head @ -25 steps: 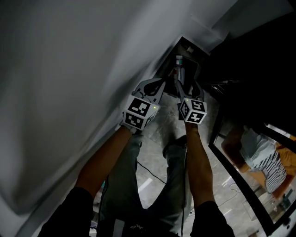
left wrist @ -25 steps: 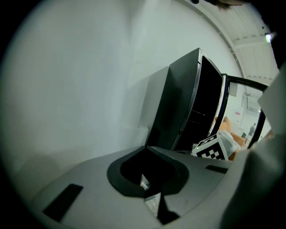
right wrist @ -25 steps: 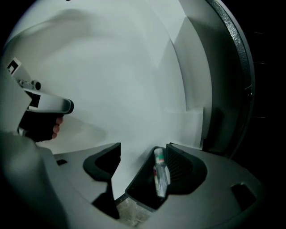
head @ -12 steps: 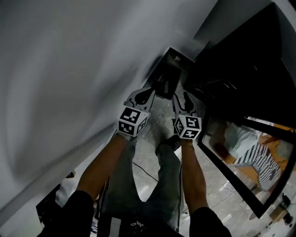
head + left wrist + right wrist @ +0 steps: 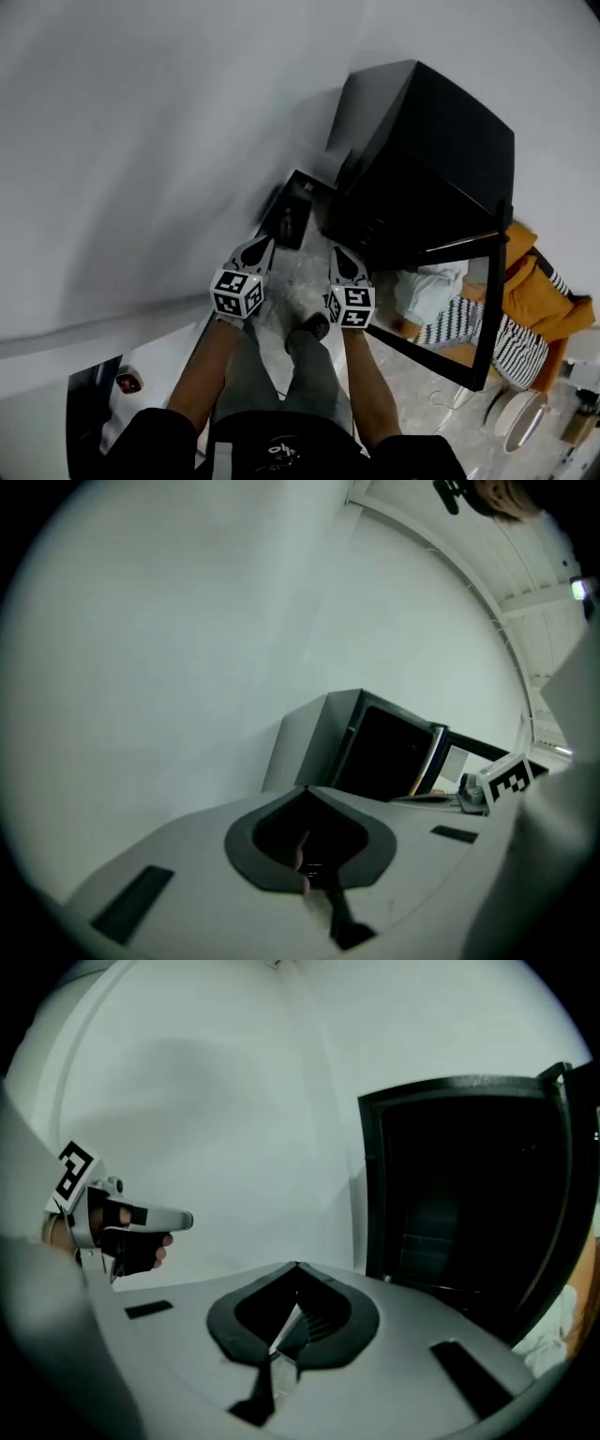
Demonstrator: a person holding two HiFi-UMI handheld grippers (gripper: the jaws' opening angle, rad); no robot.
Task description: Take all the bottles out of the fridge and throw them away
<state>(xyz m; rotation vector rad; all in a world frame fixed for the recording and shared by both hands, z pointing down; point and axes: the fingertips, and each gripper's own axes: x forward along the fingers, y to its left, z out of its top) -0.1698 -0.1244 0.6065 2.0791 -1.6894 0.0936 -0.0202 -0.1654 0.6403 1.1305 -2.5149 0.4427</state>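
In the head view I held my left hand-held gripper (image 5: 261, 246) and right hand-held gripper (image 5: 337, 255) out side by side over the floor. A dark bin (image 5: 292, 214) stood ahead by the wall. The black fridge (image 5: 441, 141) stood to its right, with its door (image 5: 441, 314) open.

In the left gripper view my jaws met with nothing between them, and the fridge lay beyond.

In the right gripper view the jaws had just come together, empty. The fridge's inside was too dark for me to make out any bottles.
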